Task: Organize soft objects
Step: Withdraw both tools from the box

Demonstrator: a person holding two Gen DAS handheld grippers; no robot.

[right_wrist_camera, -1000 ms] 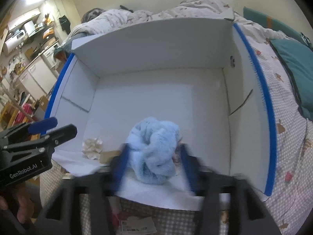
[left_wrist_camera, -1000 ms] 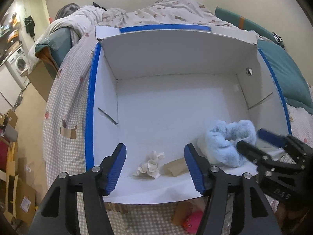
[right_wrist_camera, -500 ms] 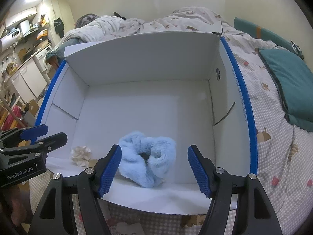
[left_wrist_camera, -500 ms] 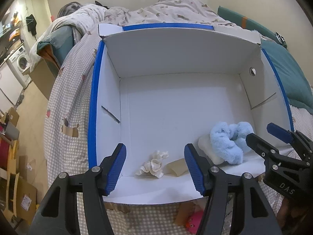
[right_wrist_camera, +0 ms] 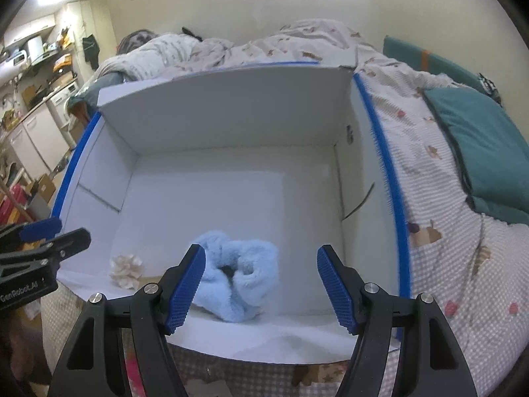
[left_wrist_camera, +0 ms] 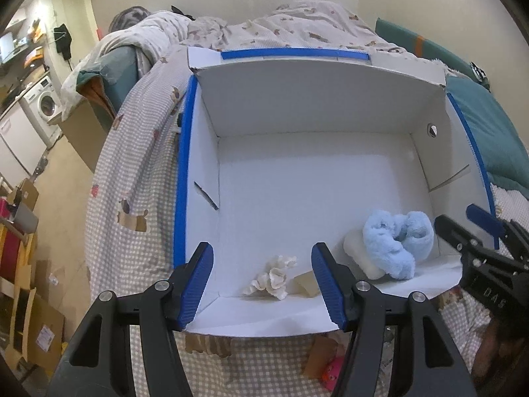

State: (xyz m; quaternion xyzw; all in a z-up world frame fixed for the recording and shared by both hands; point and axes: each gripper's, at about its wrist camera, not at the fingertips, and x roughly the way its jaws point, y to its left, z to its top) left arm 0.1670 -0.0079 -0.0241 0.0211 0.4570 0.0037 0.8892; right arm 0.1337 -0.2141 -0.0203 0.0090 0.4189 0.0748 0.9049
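A white cardboard box (left_wrist_camera: 314, 178) with blue taped rims sits open on the bed. Inside, near the front wall, lie a fluffy light blue soft item (left_wrist_camera: 396, 243), a white block (left_wrist_camera: 358, 254) partly under it, a small cream ruffled item (left_wrist_camera: 272, 276) and a tan piece (left_wrist_camera: 305, 284). My left gripper (left_wrist_camera: 261, 284) is open and empty above the front edge, over the cream item. My right gripper (right_wrist_camera: 261, 284) is open and empty just in front of the blue item (right_wrist_camera: 238, 276); the cream item (right_wrist_camera: 125, 269) shows to its left.
The box (right_wrist_camera: 231, 172) rests on a checked bedspread (left_wrist_camera: 132, 178). A teal pillow (right_wrist_camera: 482, 152) lies to the right, a rumpled duvet (left_wrist_camera: 264, 33) behind. Cardboard boxes (left_wrist_camera: 29, 324) and a washing machine (left_wrist_camera: 41, 106) stand on the floor at left. A pink toy (left_wrist_camera: 332, 372) lies before the box.
My right gripper has let go of the light blue soft item, opened, and pulled back and up from the box. The blue item now lies loose inside. My left gripper has risen slightly.
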